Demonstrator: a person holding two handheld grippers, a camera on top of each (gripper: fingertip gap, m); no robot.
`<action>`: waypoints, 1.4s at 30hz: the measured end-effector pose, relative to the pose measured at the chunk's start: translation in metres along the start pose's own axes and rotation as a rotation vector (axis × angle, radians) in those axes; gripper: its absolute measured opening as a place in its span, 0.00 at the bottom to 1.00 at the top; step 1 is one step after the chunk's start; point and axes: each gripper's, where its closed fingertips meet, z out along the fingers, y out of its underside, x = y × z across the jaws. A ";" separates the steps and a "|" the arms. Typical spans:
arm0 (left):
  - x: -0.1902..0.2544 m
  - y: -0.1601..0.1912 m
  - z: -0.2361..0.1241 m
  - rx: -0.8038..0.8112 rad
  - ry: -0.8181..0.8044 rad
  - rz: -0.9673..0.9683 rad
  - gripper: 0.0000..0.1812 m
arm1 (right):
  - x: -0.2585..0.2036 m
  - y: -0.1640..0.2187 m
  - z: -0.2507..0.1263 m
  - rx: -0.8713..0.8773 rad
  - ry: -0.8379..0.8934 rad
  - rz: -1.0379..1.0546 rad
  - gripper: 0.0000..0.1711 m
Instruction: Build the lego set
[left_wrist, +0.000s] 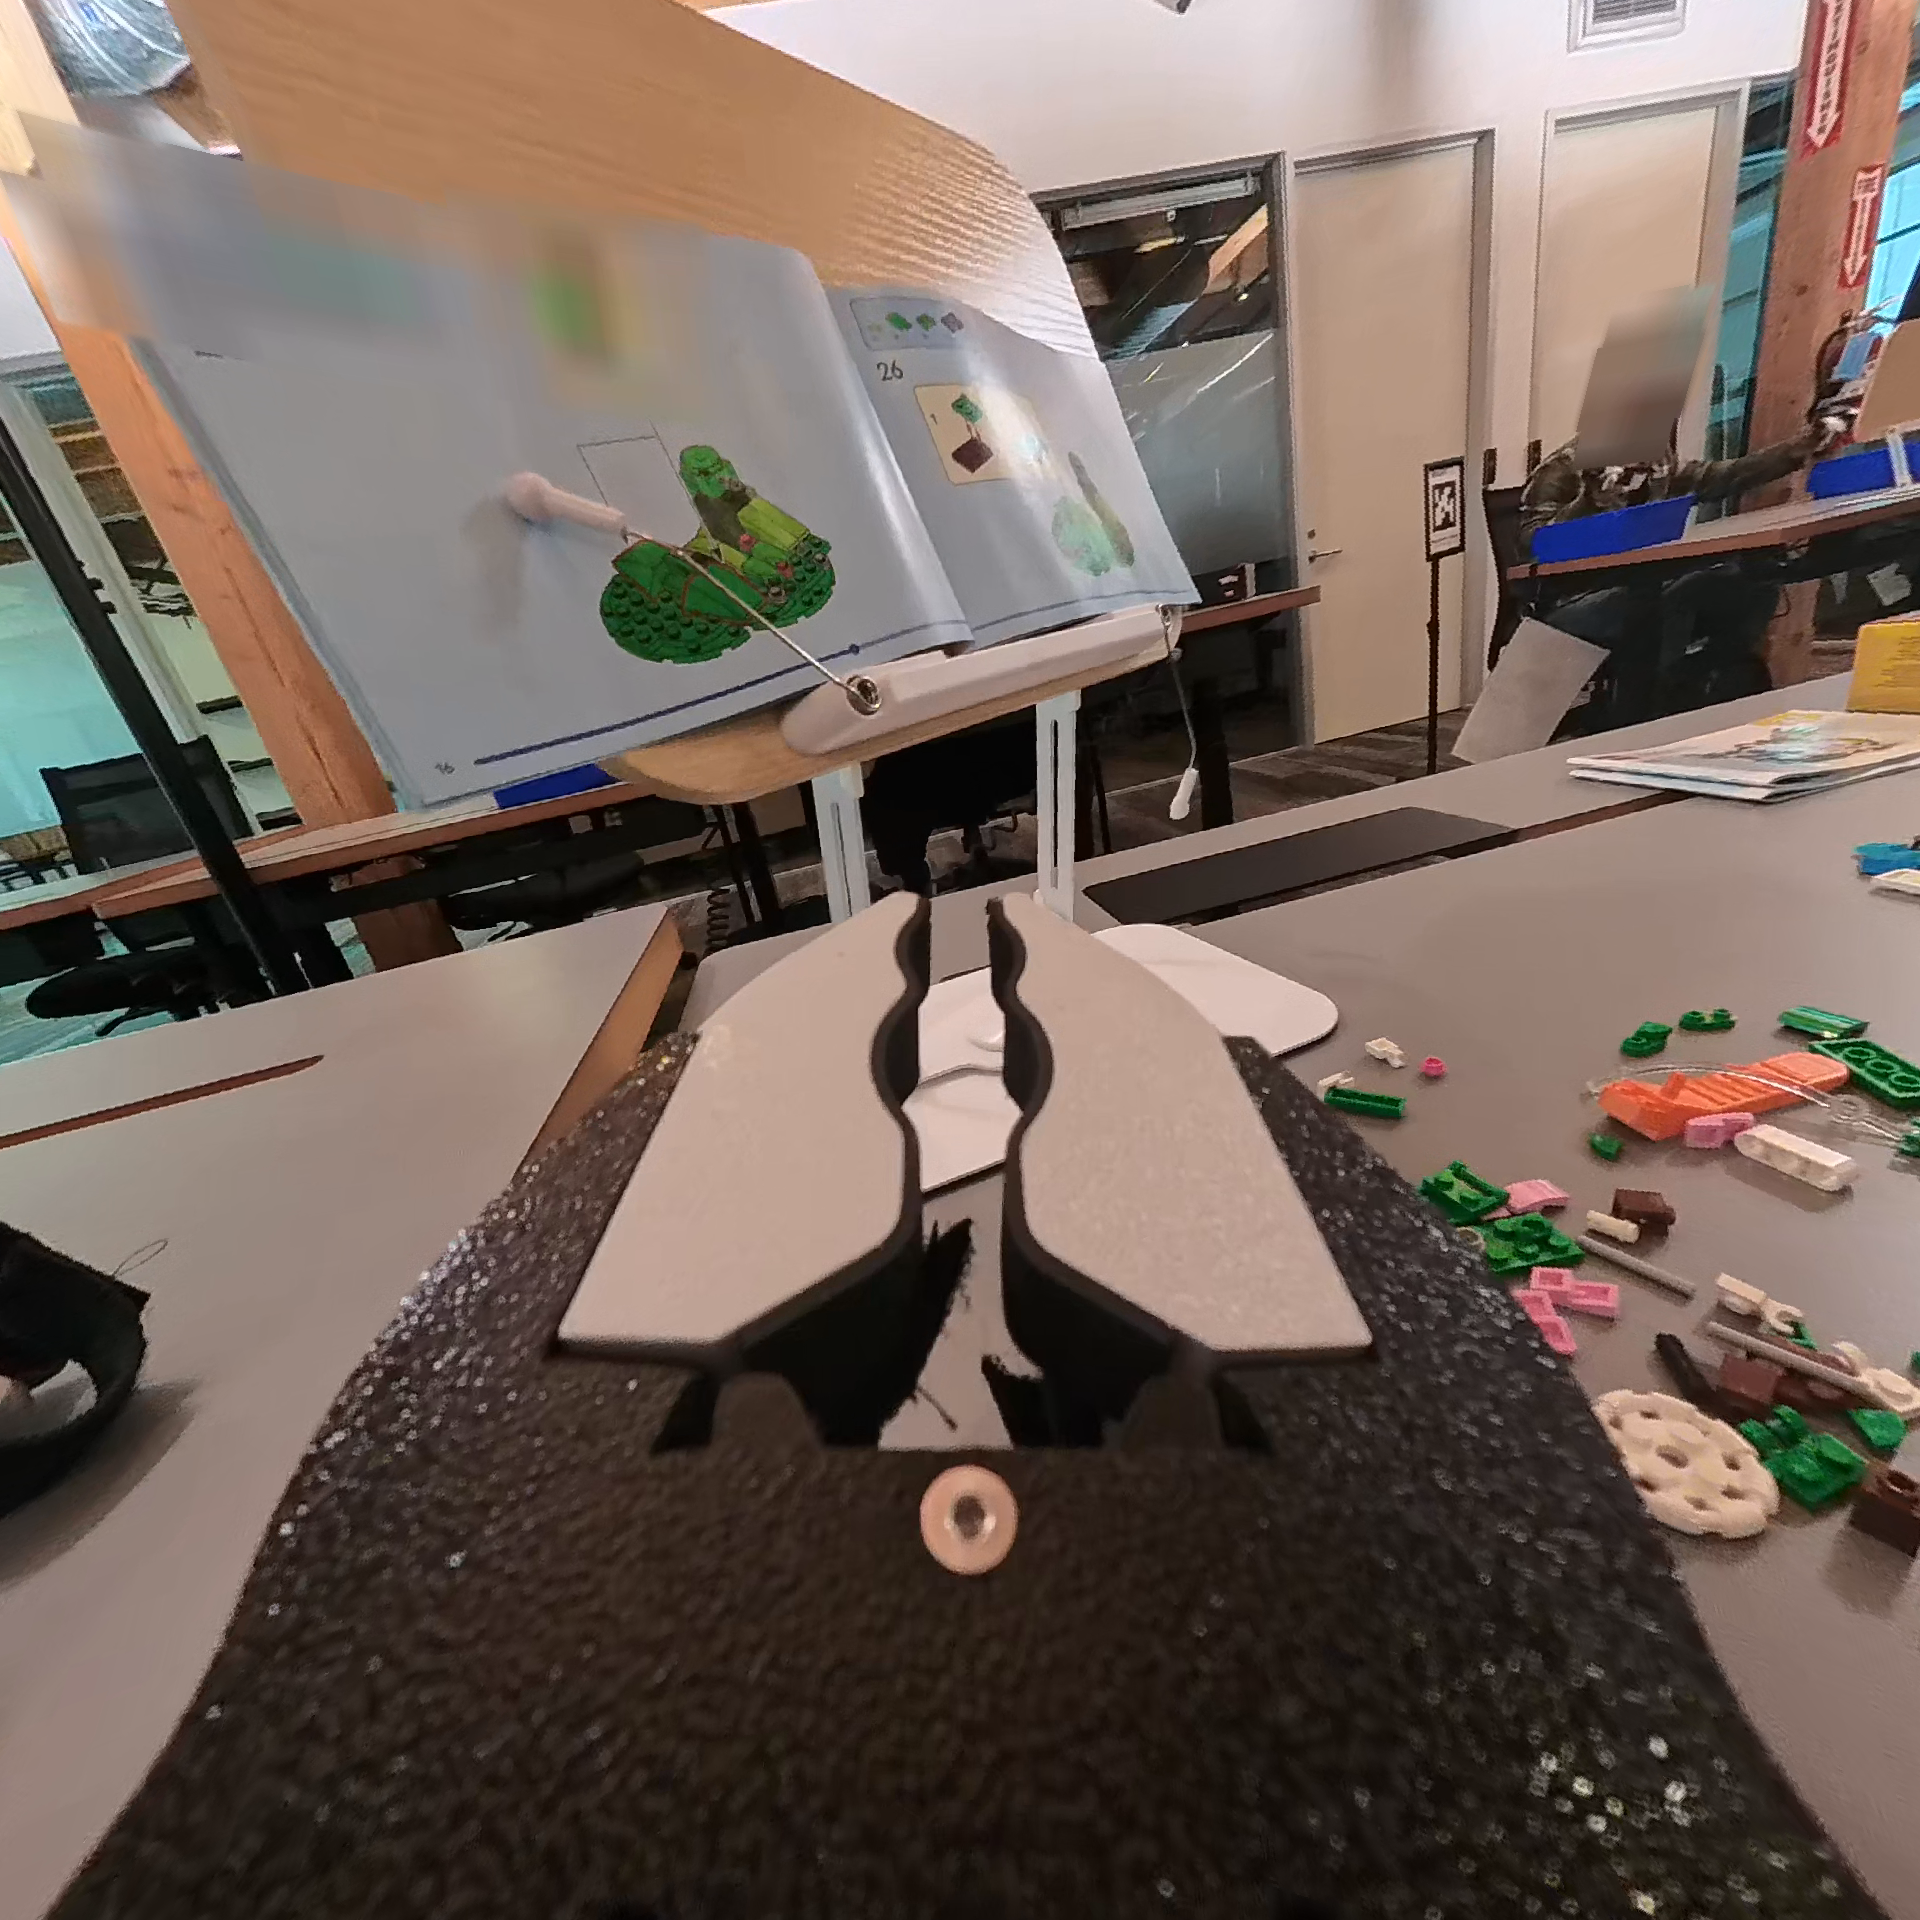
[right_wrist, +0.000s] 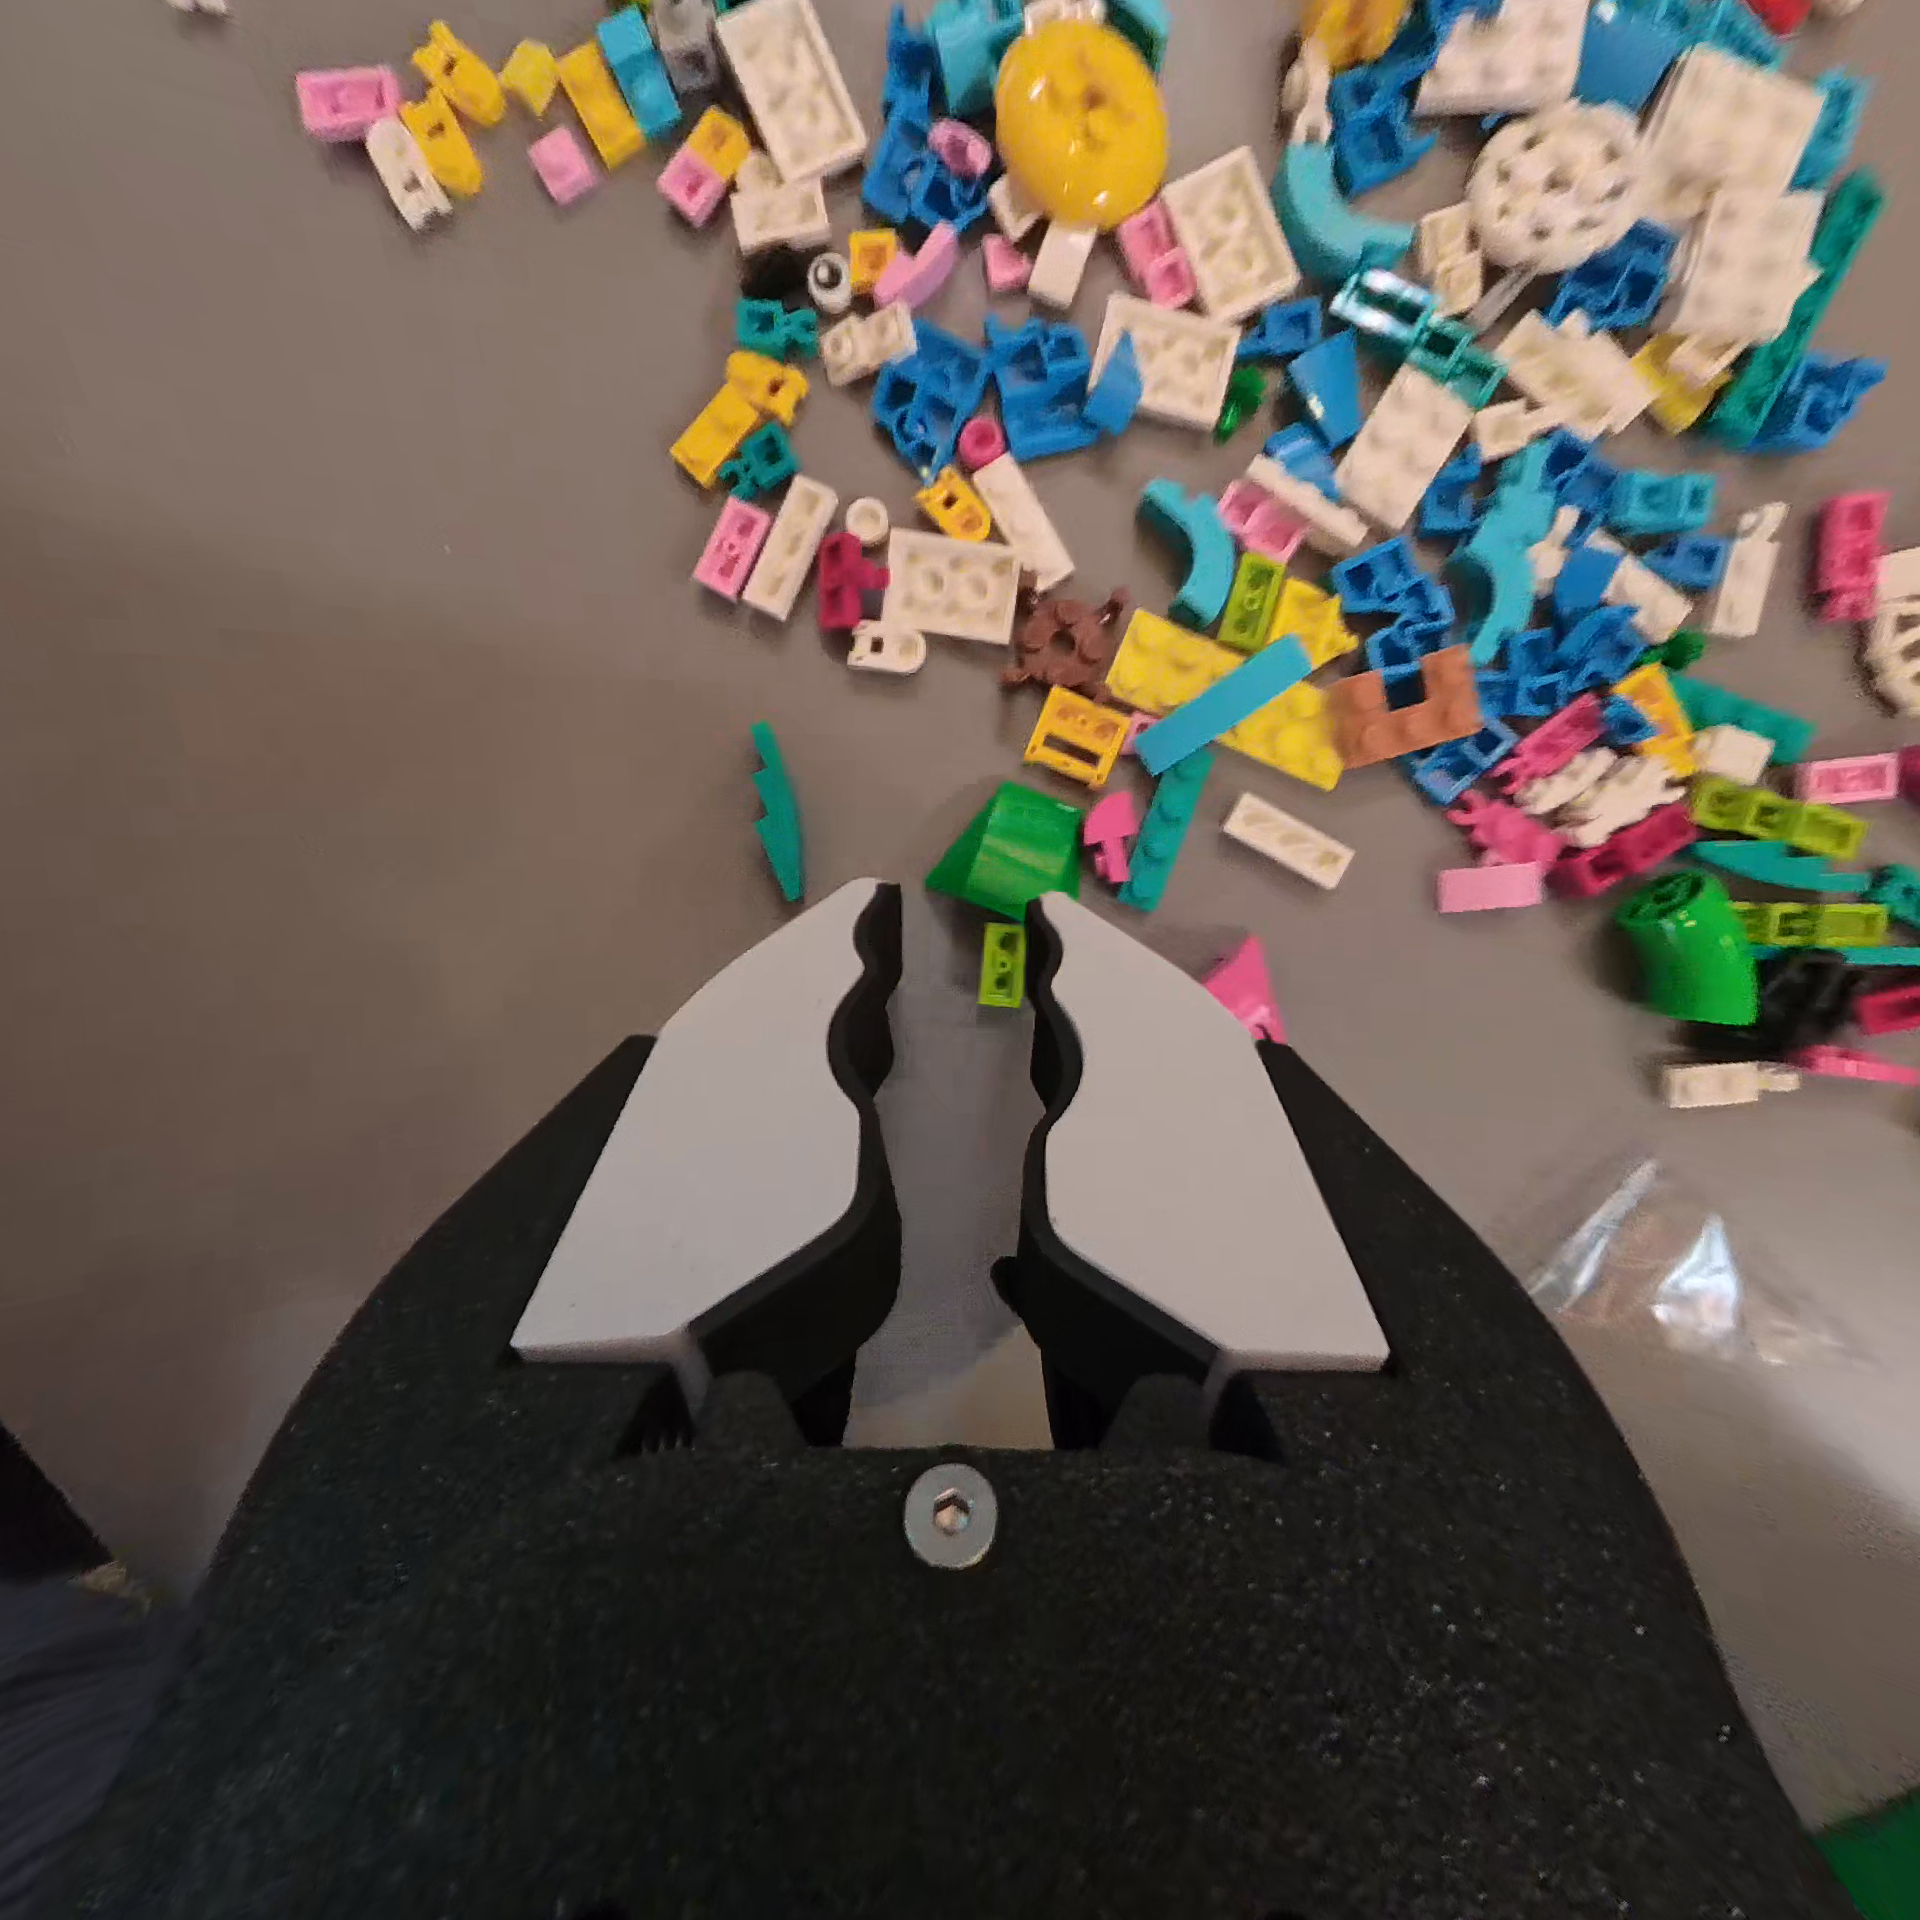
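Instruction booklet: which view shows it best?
The left wrist view: the booklet lies open on a wooden stand straight ahead of the left gripper, though partly blurred. The right wrist view shows only loose bricks on the table, no booklet.

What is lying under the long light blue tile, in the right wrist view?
The light blue tile rests across yellow plates; a teal studded plate shows beneath its lower end. Anything else under it is covered.
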 end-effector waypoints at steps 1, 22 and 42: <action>0.002 0.000 0.000 -0.001 0.004 0.006 0.05 | 0.000 0.001 0.003 0.013 0.028 0.004 0.14; 0.006 0.000 0.001 -0.014 0.010 0.057 0.06 | 0.009 -0.002 0.012 0.028 0.148 0.036 0.14; 0.010 -0.002 0.001 -0.007 0.028 0.049 0.06 | 0.005 0.000 0.008 0.093 0.146 0.024 0.15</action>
